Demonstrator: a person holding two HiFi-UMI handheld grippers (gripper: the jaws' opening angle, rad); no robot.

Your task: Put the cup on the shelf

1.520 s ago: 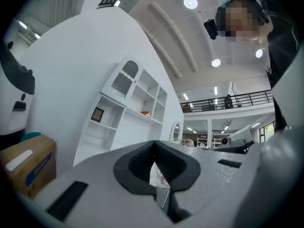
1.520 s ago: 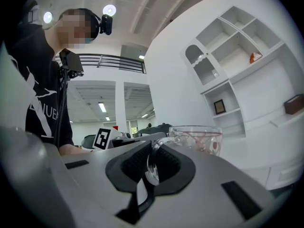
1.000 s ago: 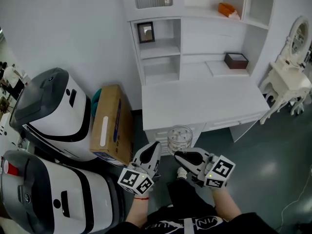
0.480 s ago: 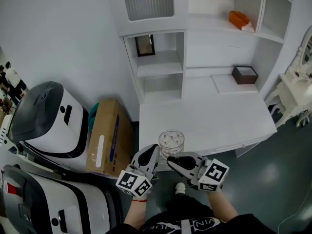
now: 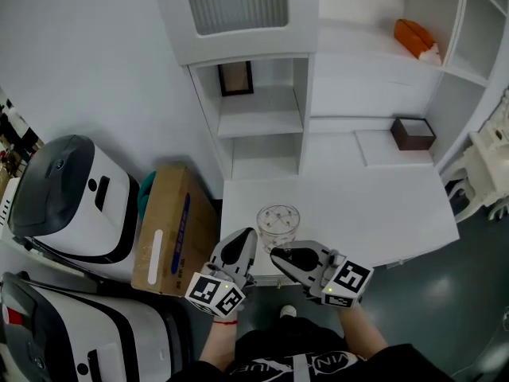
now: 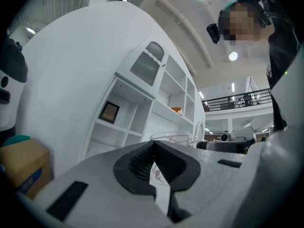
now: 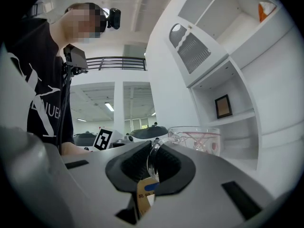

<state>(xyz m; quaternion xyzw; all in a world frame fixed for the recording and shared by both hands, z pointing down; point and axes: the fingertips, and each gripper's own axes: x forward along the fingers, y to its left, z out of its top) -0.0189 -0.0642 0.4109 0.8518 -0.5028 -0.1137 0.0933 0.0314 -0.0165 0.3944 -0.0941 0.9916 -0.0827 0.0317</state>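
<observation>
A clear glass cup [image 5: 278, 221] with a red pattern is held over the front edge of the white desk [image 5: 374, 213]. My right gripper [image 5: 280, 257] is shut on the cup's glass handle [image 7: 153, 159], and the cup bowl [image 7: 195, 139] shows just past the jaws. Close beside the cup on its left, my left gripper [image 5: 243, 242] has its jaws together with only a thin white slip [image 6: 159, 177] between them. From that gripper the cup rim [image 6: 171, 137] peeks over the jaws. The white open shelf unit [image 5: 258, 124] rises behind the desk.
A small picture frame [image 5: 235, 78] stands in the top cubby. A brown box [image 5: 412, 132] sits at the desk's back right and an orange thing [image 5: 417, 38] on a high shelf. A cardboard box [image 5: 167, 229] and white-and-black machines [image 5: 71, 197] stand to the left.
The desk and shelves have come closer and lower in the head view. The cup, in front of the desk a second ago, is now over its front edge. Both grippers keep their hold.
</observation>
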